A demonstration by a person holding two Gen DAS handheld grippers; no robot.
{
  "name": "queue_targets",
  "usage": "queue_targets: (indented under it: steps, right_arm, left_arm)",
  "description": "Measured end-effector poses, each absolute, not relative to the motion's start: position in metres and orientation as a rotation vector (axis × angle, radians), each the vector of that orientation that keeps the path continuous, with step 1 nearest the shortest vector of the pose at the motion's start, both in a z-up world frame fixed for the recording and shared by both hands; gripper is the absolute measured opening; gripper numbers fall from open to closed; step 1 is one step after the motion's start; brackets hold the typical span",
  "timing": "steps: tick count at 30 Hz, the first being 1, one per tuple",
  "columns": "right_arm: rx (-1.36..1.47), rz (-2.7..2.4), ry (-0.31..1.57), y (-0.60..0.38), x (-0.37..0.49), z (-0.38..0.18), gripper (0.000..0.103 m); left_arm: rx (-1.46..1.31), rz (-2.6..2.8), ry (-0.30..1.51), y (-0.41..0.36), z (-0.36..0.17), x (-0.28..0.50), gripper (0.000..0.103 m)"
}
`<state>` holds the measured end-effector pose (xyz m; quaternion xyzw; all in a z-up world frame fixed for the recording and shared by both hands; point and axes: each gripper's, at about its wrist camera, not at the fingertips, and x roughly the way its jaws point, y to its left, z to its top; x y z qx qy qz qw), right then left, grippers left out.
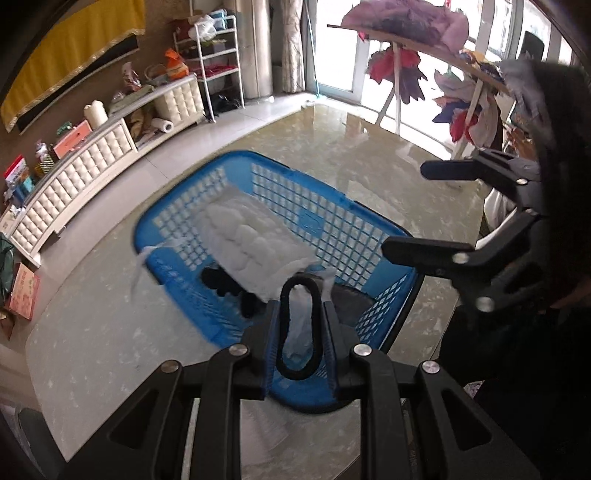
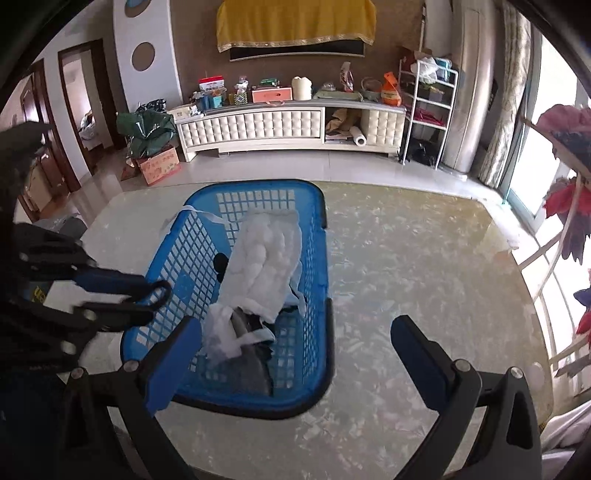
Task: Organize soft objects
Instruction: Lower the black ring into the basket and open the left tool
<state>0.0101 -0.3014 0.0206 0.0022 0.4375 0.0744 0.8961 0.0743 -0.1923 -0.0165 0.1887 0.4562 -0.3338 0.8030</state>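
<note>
A blue lattice basket (image 1: pixel 147 218) (image 2: pixel 258 184) stands on the marble-look table (image 1: pixel 369 166) (image 2: pixel 406 258). In it a white padded cloth (image 1: pixel 251 240) (image 2: pixel 266 254) lies across dark items (image 1: pixel 221 280) (image 2: pixel 251 358). My left gripper (image 1: pixel 301 306) (image 2: pixel 151 299) is shut on a black elastic loop (image 1: pixel 300 280) (image 2: pixel 166 291) and hovers over the basket's near-left rim. The loop stands upright between the blue pads. My right gripper (image 2: pixel 295 325) (image 1: pixel 404 210) is wide open with nothing in it, near the basket's near-right corner.
A rack draped with colourful cloths (image 1: pixel 406 22) (image 2: pixel 569 122) stands past the table by the windows. A white quilted cabinet (image 2: pixel 258 125) (image 1: pixel 74 177) with clutter lines the far wall. A person's dark form (image 1: pixel 561 184) fills the right edge of the left wrist view.
</note>
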Motion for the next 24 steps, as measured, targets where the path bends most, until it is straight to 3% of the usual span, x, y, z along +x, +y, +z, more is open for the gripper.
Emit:
queue_targets:
  steps: [24]
  right_arm:
    - [0.041,0.146,0.954,-0.316,0.008,0.015,0.103]
  left_arm:
    - [0.547,-0.696,1.028,-0.225,-0.070,0.098,0.020]
